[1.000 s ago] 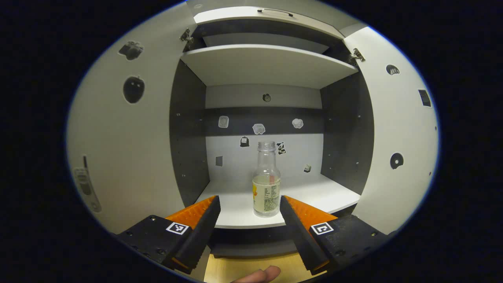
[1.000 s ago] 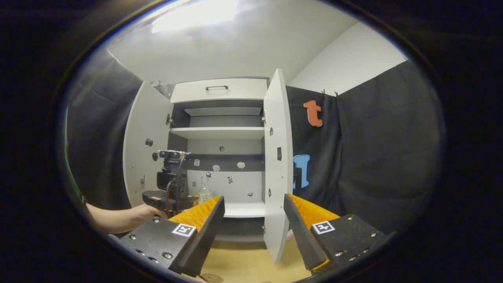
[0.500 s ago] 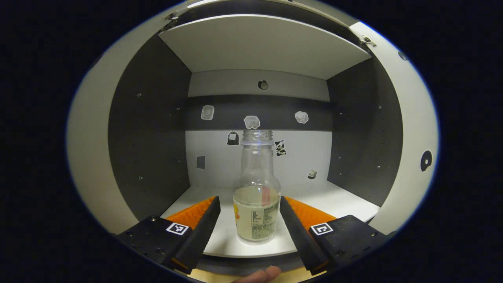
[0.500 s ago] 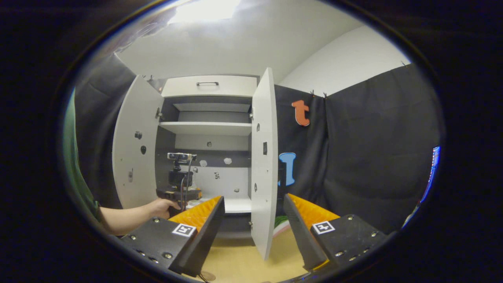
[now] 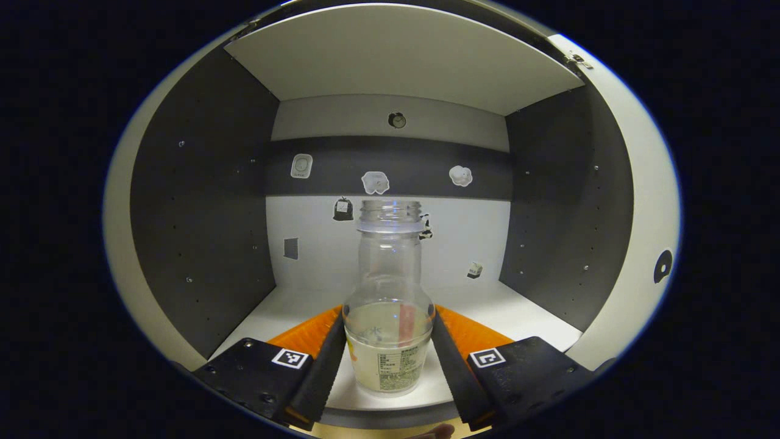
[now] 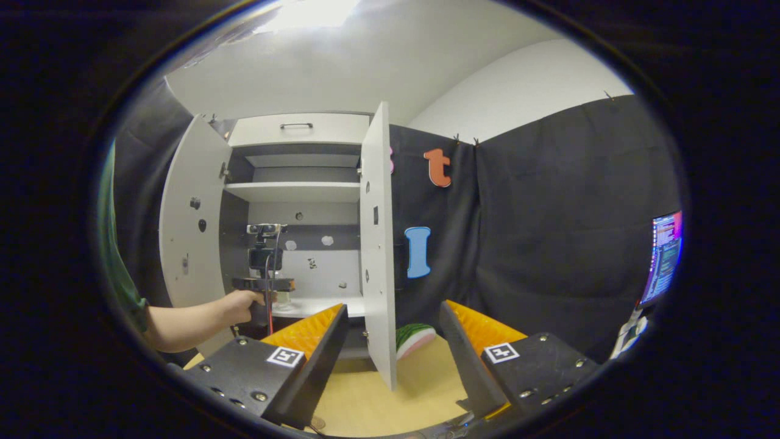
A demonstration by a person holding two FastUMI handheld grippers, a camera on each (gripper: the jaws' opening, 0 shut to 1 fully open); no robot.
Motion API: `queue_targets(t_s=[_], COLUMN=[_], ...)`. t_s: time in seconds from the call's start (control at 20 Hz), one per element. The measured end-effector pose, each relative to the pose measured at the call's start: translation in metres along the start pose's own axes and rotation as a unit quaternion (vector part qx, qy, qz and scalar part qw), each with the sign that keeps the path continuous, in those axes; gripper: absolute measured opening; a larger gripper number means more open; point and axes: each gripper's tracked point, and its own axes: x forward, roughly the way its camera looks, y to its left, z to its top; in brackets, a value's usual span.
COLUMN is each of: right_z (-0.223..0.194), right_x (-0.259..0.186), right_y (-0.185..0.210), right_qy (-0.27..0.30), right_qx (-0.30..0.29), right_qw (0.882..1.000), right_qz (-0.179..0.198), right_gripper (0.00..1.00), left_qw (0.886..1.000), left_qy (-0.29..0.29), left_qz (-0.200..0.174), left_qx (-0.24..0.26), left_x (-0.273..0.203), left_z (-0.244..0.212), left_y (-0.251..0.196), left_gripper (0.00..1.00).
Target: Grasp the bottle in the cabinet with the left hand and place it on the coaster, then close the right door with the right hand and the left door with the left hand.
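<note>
Left gripper view: the clear, uncapped plastic bottle (image 5: pixel 389 305) with a pale label stands upright on the white lower shelf (image 5: pixel 524 317) of the white-and-grey cabinet, directly between the two fingers of the left tool (image 5: pixel 388 356). The fingers stand open on either side of the bottle's lower body; whether they touch it cannot be told. Small stickers (image 5: pixel 375 182) dot the cabinet's back wall behind the bottle. In the right gripper view, a person's hand (image 6: pixel 239 303) holds the left tool (image 6: pixel 263 285) inside the cabinet, between the open white left door (image 6: pixel 186 225) and the open white right door (image 6: pixel 376 244). The right tool (image 6: pixel 393 341) hangs open and holds nothing, over the wooden bench (image 6: pixel 390 402) in front of the cabinet, its fingers to either side of the right door's edge and apart from it. A watermelon-patterned round coaster (image 6: pixel 415 336) lies on the bench just right of that door.
</note>
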Motion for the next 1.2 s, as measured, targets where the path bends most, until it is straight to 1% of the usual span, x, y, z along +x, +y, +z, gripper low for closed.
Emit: queue_targets(t_s=[0.05, 0.1, 0.15, 0.2, 0.25, 0.3, 0.6, 0.65, 0.75, 0.8, 0.85, 0.9, 1.0, 1.05, 1.1, 1.15, 1.2], right_z=[-0.001, 0.0, 0.001, 0.004, 0.006, 0.009, 0.005, 0.004, -0.001, -0.003, -0.005, -0.006, -0.009, -0.012, -0.014, -0.016, -0.015], right_x=[-0.003, -0.007, -0.01, -0.012, -0.016, -0.02, -0.036, -0.038, -0.039, -0.04, -0.042, -0.043, -0.043, -0.043, -0.041, -0.039, -0.038], right_y=[-0.005, -0.011, -0.015, -0.018, -0.02, -0.021, -0.035, -0.036, -0.038, -0.039, -0.037, -0.035, -0.029, -0.029, -0.029, -0.03, -0.028], right_qy=[0.0, 0.0, -0.001, -0.002, -0.004, -0.007, -0.011, -0.009, -0.005, -0.002, -0.002, -0.003, -0.003, -0.002, 0.001, 0.004, 0.008], right_qx=[0.001, 0.002, 0.004, 0.009, 0.014, 0.019, 0.016, 0.021, 0.02, 0.016, 0.014, 0.014, 0.013, 0.011, 0.011, 0.017, 0.024], right_qw=[1.0, 1.0, 1.0, 1.0, 1.0, 1.0, 1.0, 0.999, 0.999, 0.999, 0.999, 0.999, 0.998, 0.998, 0.998, 0.998, 0.997], right_qz=[-0.002, -0.006, -0.007, -0.007, -0.003, 0.002, 0.02, 0.024, 0.028, 0.031, 0.037, 0.045, 0.061, 0.065, 0.067, 0.068, 0.074], right_gripper=[0.88, 0.92, 0.92, 0.88, 0.92, 0.92, 0.92, 0.88, 0.88, 0.92, 0.88, 0.92, 0.92, 0.92, 0.92, 0.88, 0.92], left_qw=[1.0, 1.0, 1.0, 1.0, 0.999, 0.999, 0.999, 0.998, 0.998, 0.998, 0.997, 0.997, 0.998, 0.999, 0.999, 0.999, 0.999], left_qy=[-0.003, -0.007, -0.01, -0.011, -0.013, -0.013, -0.034, -0.042, -0.048, -0.049, -0.049, -0.045, -0.028, -0.02, -0.015, -0.015, -0.016], left_qz=[-0.003, -0.007, -0.011, -0.019, -0.026, -0.03, -0.034, -0.036, -0.037, -0.037, -0.039, -0.039, -0.034, -0.034, -0.031, -0.029, -0.028], left_qx=[-0.001, -0.006, -0.013, -0.022, -0.029, -0.032, -0.017, -0.016, -0.023, -0.029, -0.035, -0.039, -0.039, -0.036, -0.031, -0.03, -0.033], left_x=[-0.011, -0.022, -0.035, -0.047, -0.061, -0.077, -0.163, -0.178, -0.206, -0.218, -0.228, -0.236, -0.253, -0.261, -0.266, -0.269, -0.275], left_z=[0.005, 0.01, 0.014, 0.016, 0.019, 0.021, 0.032, 0.034, 0.031, 0.025, 0.019, 0.008, -0.023, -0.04, -0.056, -0.071, -0.09], left_y=[-0.002, -0.004, -0.006, -0.01, -0.015, -0.016, -0.027, -0.029, -0.03, -0.03, -0.031, -0.03, -0.028, -0.028, -0.026, -0.025, -0.025], left_gripper=[0.81, 0.81, 0.81, 0.81, 0.81, 0.81, 0.81, 0.82, 0.81, 0.81, 0.81, 0.81, 0.81, 0.79, 0.81, 0.81, 0.81])
